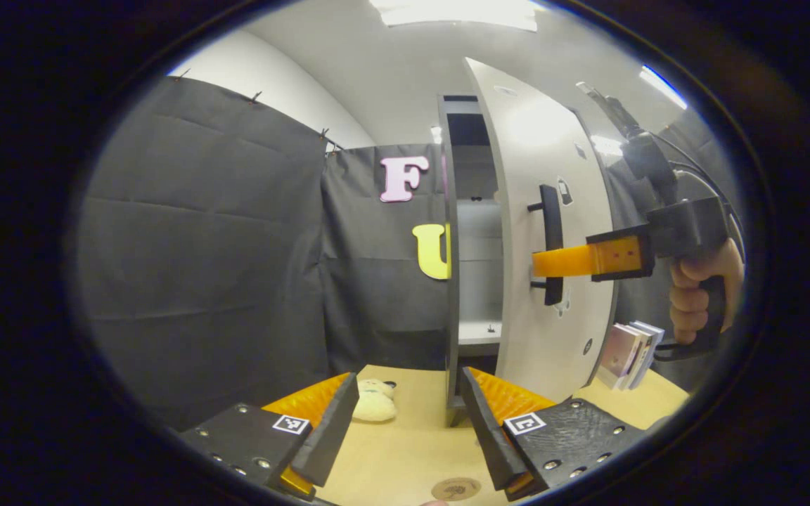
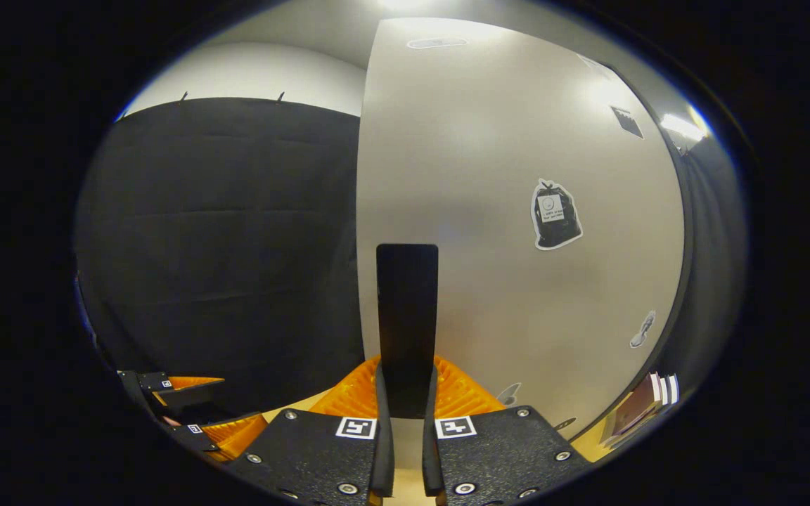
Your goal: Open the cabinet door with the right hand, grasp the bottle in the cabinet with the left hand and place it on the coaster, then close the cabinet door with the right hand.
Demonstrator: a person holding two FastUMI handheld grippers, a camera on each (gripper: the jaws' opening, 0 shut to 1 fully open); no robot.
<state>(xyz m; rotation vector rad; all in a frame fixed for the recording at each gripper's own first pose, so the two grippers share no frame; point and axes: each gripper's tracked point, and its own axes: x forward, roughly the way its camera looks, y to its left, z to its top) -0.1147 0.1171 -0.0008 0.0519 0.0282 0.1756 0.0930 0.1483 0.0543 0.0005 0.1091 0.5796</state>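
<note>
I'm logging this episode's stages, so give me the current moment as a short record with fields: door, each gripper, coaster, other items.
door: cabinet door partly open, shelves visible inside
handle: black door handle clamped between the right gripper's fingers
right gripper: right gripper shut on the handle, held by a hand
left gripper: left gripper open, holding nothing, above the table
coaster: coaster bare, near the table's front edge
bottle: cannot tell from these views
other items: plush toy; books beside the cabinet

Coaster (image 1: pixel 455 489) cut by edge; cabinet (image 1: pixel 479 267) interior mostly hidden.
</note>
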